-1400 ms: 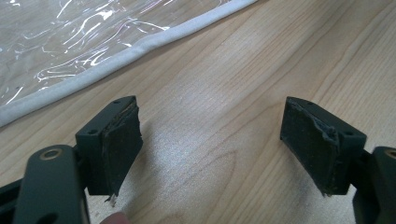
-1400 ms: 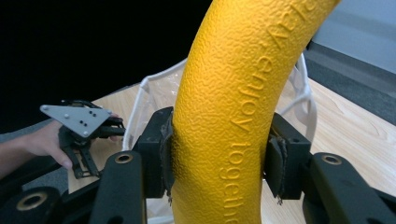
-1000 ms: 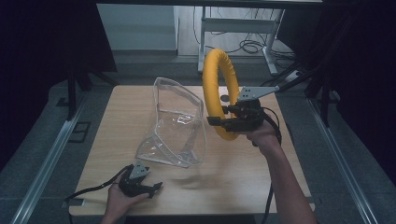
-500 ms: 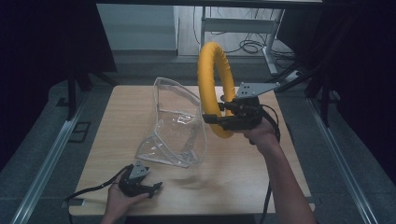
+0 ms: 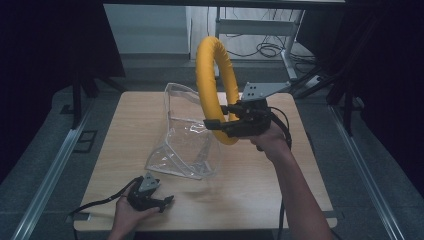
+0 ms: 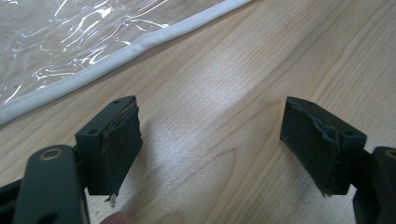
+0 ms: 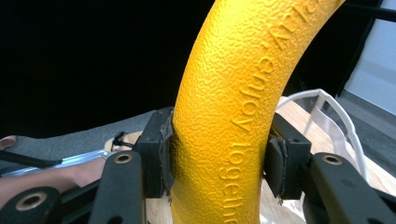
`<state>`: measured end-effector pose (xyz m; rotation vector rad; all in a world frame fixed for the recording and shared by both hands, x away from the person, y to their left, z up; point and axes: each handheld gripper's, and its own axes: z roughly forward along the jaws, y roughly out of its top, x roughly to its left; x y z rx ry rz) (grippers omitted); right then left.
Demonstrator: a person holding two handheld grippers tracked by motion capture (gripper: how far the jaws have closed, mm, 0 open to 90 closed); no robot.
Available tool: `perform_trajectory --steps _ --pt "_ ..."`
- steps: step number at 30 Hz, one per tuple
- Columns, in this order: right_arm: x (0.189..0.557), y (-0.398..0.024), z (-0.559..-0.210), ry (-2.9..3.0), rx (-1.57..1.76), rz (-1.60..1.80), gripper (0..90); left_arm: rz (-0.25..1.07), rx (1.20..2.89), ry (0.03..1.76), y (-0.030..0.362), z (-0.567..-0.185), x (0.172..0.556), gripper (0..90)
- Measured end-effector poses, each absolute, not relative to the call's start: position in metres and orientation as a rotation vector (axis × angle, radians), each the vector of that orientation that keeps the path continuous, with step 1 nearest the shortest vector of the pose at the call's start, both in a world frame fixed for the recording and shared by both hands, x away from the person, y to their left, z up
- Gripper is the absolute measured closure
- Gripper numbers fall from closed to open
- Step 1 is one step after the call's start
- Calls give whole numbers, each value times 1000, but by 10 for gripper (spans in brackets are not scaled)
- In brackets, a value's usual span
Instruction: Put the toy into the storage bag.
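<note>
Yellow foam ring (image 5: 216, 87), clamped near its lower arc between the jaws of the right claw (image 5: 216, 116), has shifted leftward over the last second and now hangs upright above the clear plastic bag (image 5: 185, 142), just over its open, white-trimmed mouth. That suggests the ring is being lined up to drop into the bag. Nearer the person than the bag, the left claw (image 6: 212, 140) rests on the worktop (image 5: 120, 130) with jaws apart, holding nothing. The bag's slumped, unsupported mouth may hinder entry.
</note>
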<state>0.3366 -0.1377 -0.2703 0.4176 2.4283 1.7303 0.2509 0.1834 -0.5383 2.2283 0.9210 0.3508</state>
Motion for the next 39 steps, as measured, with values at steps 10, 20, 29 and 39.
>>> perform_trajectory --steps 10,20,29,39 --pt "336 -125 -265 2435 370 1768 499 351 2226 920 183 -538 251 203" --pt "334 -117 -262 2449 330 1785 498 351 2226 920 184 -538 251 203" --pt "333 -109 -264 2468 309 1796 498 351 2227 920 184 -538 251 203" --pt "329 -101 -265 2479 288 1782 498 352 2227 919 184 -538 251 203"
